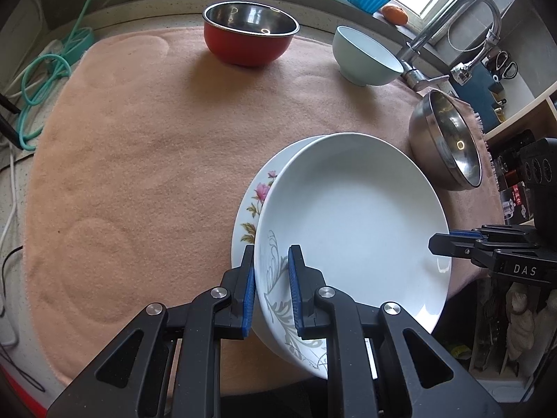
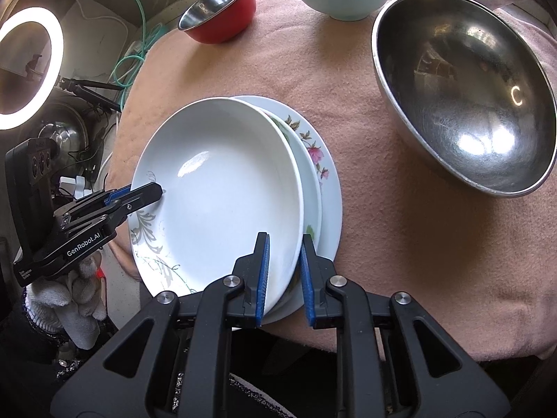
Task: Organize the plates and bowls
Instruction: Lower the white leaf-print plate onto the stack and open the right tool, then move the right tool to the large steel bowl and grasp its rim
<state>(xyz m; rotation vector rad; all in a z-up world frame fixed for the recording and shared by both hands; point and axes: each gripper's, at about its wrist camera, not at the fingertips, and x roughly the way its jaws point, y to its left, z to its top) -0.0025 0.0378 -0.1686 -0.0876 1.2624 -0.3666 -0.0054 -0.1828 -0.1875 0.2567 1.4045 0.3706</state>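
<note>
White plate [image 1: 351,219]: tilted over the flowered plate [image 1: 249,209] on the pink towel [image 1: 139,156]
Left tool [image 1: 271,271]: nearly shut, gripping the white plate's near rim
Right tool [image 2: 283,261]: nearly closed; straddles the opposite rim; contact unclear
Bowls: red bowl [image 1: 249,38]; pale bowl [image 1: 365,55]; steel bowl [image 1: 447,139] beyond

A white deep plate [image 1: 351,223] is held tilted over a flowered plate [image 1: 249,209]; three bowls are placed behind.

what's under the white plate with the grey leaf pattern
Under the white plate sits a flowered plate, its pink-flower rim showing on one side. Its centre is covered, and whether another plate sits between them is unclear.
</note>
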